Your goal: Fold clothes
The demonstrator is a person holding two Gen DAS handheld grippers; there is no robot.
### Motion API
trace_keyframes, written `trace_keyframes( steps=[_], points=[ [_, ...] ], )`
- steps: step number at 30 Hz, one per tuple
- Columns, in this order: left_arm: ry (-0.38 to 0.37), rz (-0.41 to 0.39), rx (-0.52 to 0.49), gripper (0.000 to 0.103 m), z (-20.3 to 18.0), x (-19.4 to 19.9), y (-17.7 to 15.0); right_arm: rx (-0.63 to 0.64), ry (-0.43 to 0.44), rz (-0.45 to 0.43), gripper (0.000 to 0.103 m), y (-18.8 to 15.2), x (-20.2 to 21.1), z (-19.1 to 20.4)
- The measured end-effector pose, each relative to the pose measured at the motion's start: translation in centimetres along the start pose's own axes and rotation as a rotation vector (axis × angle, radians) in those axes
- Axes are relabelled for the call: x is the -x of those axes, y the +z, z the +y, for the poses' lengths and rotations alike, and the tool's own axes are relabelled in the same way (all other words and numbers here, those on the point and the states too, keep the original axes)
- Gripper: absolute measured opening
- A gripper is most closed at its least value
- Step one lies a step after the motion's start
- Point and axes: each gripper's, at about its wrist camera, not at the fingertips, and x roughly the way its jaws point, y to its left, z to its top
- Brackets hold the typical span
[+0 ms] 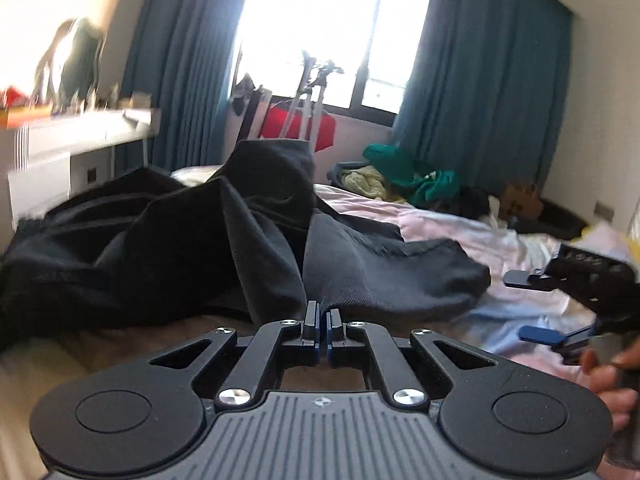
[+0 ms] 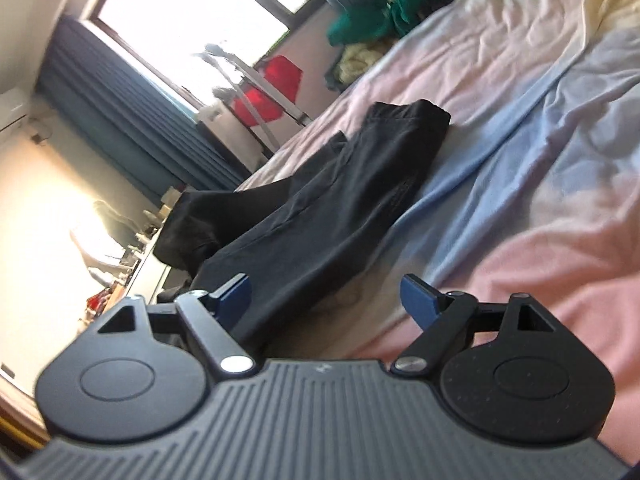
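A black garment (image 1: 224,236) lies crumpled on the bed, spread left to right in the left wrist view. My left gripper (image 1: 322,312) is shut on its near edge, and the cloth rises in a fold from the fingers. The same garment (image 2: 320,208) shows in the right wrist view, stretching away from the camera. My right gripper (image 2: 326,298) is open and empty, fingers apart just above the garment's near end. It also shows at the right of the left wrist view (image 1: 528,306), open, beside the cloth.
The bed sheet (image 2: 520,140) is pink, blue and white, and wrinkled. A pile of green and yellow clothes (image 1: 404,178) lies at the far end of the bed. A white desk (image 1: 80,136) stands at left. Blue curtains (image 1: 480,80) frame the window.
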Motion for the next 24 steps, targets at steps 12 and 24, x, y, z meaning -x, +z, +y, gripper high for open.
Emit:
trace_keyframes(
  steps=[12, 24],
  points=[
    [-0.069, 0.028, 0.206, 0.003, 5.3, -4.8, -0.1, -0.092, -0.213, -0.126, 0.032, 7.3, -14.3, -5.6],
    [-0.389, 0.077, 0.272, 0.003, 6.0, -5.2, 0.1, -0.019, -0.273, -0.426, 0.008, 12.2, -1.9, -3.9]
  ],
)
